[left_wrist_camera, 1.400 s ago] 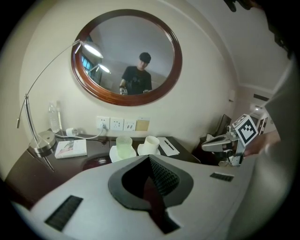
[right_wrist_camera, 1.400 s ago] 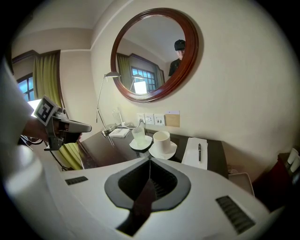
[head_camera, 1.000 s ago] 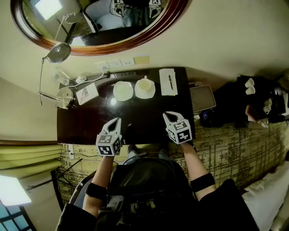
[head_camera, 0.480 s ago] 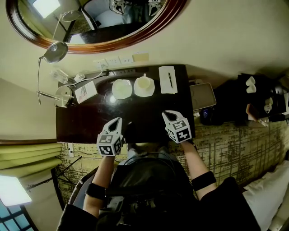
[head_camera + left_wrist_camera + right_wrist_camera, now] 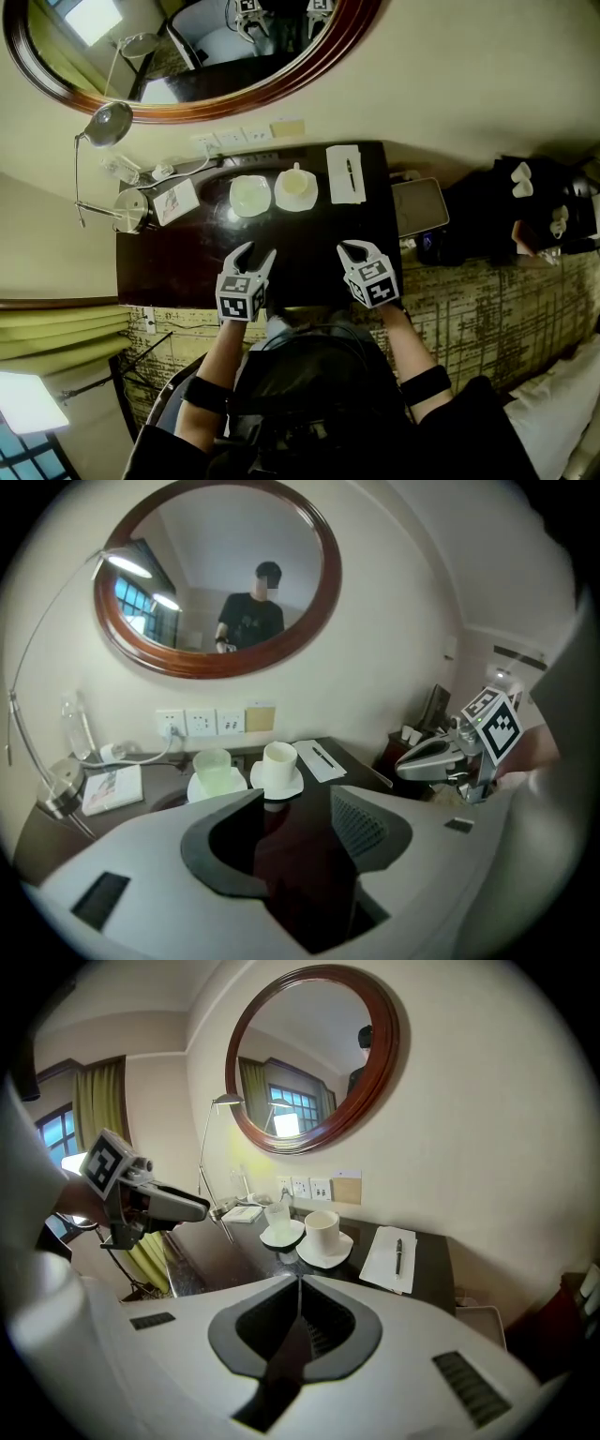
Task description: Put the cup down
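- The left gripper (image 5: 256,251) is hovering over the near edge of the dark desk (image 5: 178,258). Its jaws have just been opening and are now standing spread with nothing between them, probably readying for a reach.
- The right gripper (image 5: 345,249) is hanging at the near right with its jaws pressed together and empty, seemingly idling.
- The white cup (image 5: 295,182) is sitting upright on its saucer (image 5: 302,202) at the far edge, just right of a pale green cup (image 5: 249,192). It is well apart from both grippers, so it appears to be down already.
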`<action>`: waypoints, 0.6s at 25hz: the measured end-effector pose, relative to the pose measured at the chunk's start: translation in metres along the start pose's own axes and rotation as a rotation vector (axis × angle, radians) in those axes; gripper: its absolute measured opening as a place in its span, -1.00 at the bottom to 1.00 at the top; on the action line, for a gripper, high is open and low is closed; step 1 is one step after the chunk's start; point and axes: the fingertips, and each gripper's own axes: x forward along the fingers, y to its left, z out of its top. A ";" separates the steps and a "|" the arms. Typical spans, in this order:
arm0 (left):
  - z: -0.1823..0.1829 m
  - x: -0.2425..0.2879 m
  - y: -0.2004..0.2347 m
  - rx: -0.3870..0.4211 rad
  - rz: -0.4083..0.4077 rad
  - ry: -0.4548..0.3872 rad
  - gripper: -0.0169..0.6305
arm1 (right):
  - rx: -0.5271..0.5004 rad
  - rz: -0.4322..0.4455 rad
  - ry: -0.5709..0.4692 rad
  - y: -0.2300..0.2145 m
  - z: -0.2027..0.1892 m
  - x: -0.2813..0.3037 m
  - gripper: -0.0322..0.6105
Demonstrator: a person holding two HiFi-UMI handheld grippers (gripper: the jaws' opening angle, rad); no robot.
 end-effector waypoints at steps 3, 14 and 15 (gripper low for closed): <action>0.015 0.034 -0.004 0.120 -0.033 0.055 0.06 | 0.015 0.006 0.018 0.000 -0.010 -0.001 -0.82; 0.060 0.163 -0.010 0.339 -0.116 0.282 0.68 | 0.094 0.018 0.027 -0.005 -0.037 0.001 -0.82; 0.060 0.175 -0.006 0.342 -0.111 0.296 0.70 | 0.102 0.023 0.030 -0.005 -0.040 0.002 -0.82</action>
